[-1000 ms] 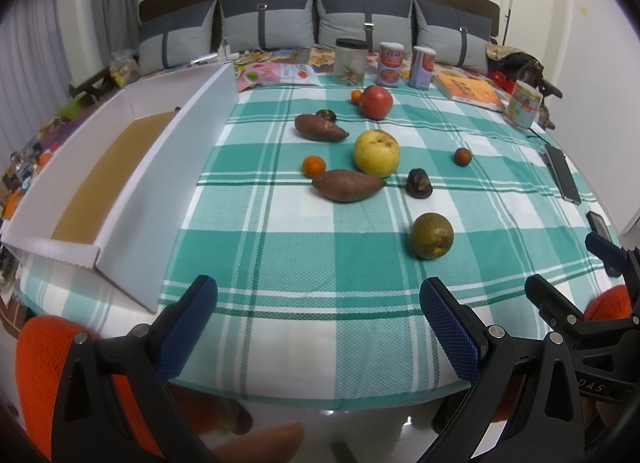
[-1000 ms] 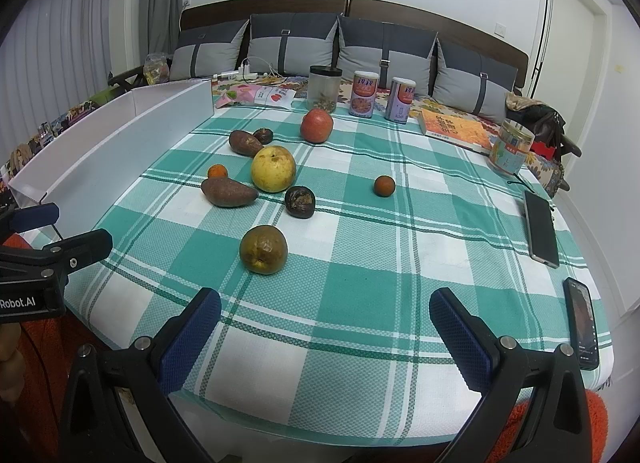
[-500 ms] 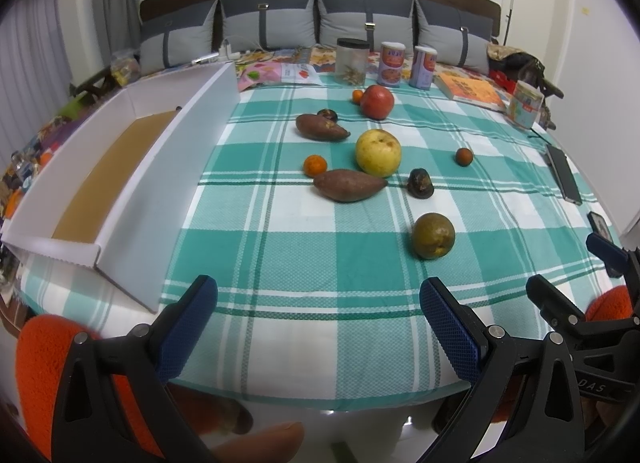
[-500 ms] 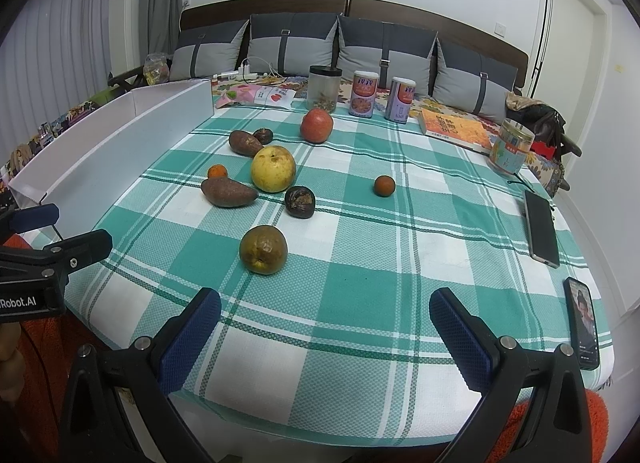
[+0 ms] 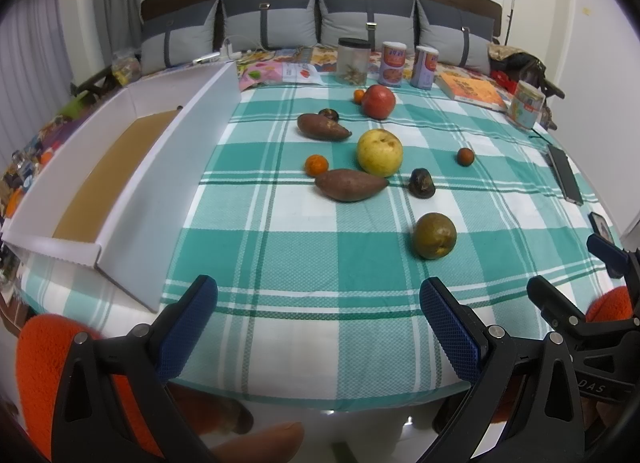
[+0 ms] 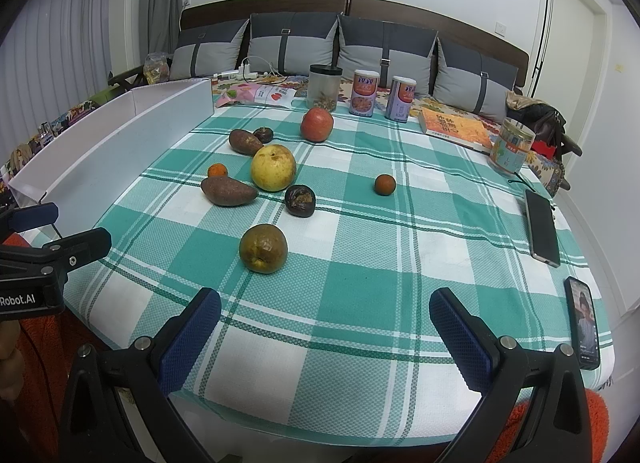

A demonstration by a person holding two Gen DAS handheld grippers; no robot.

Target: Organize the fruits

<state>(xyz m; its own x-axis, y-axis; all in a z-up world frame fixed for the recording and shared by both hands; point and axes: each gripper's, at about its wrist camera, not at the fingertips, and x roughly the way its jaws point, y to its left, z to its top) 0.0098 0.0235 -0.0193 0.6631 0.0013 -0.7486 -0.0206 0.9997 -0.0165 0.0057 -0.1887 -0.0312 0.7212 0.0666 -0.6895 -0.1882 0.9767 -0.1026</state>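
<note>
My table wears a green-and-white checked cloth. On it: a white box at the left, a greenish-brown fruit nearest me, two sweet potatoes, a yellow fruit, a red one, and two phones at the right.

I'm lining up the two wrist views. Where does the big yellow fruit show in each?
Left wrist: yellow fruit sits centre, slightly above the middle.
Right wrist: yellow fruit sits left of centre.
Shared landmark: the sweet potato just in front of it.
</note>
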